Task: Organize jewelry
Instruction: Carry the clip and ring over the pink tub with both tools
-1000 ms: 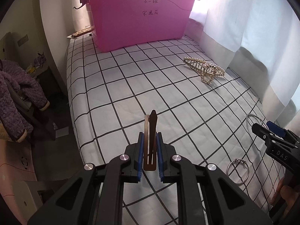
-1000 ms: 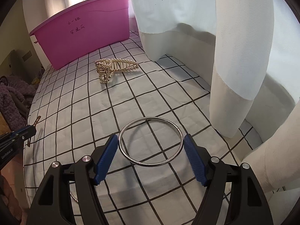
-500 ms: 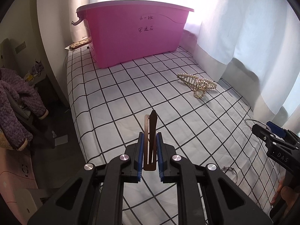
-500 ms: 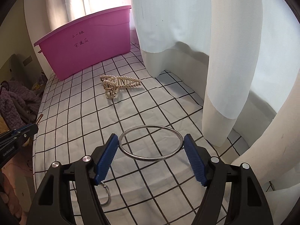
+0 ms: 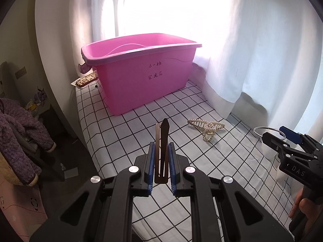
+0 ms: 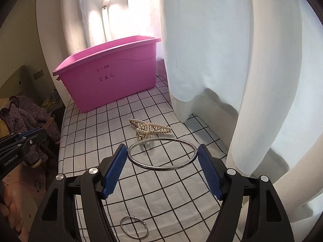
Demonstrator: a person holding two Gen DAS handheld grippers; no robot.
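Two views, so going one at a time. Left wrist view: the left hand-held gripper [image 5: 160, 161] is pinched narrow on a slim brown hair clip [image 5: 161, 151], which stands upright between the blue pads, up above the bed [image 5: 125, 129] with its grid-check sheet. Looks stiff, light and thin, so I'd guess a grip low on the flat shank is the safe spot; the tip could twist out. A pearl claw clip [image 5: 208, 128] lies on the sheet, well short of the pink bin [image 5: 141, 80]. Off to the right, the right hand-held gripper [image 5: 282, 136] shows.

Right wrist view: it's spread wide, pads pressing the outer edge of a silver bangle [image 6: 162, 154] on both sides, holding it level in the air. Smooth round metal, rigid, probably slippery, so squeezing across the full width seems right. A smaller ring [image 6: 134, 226] sits on the sheet below, near the bottom edge. Curtain [image 6: 222, 60] hangs close on the right.
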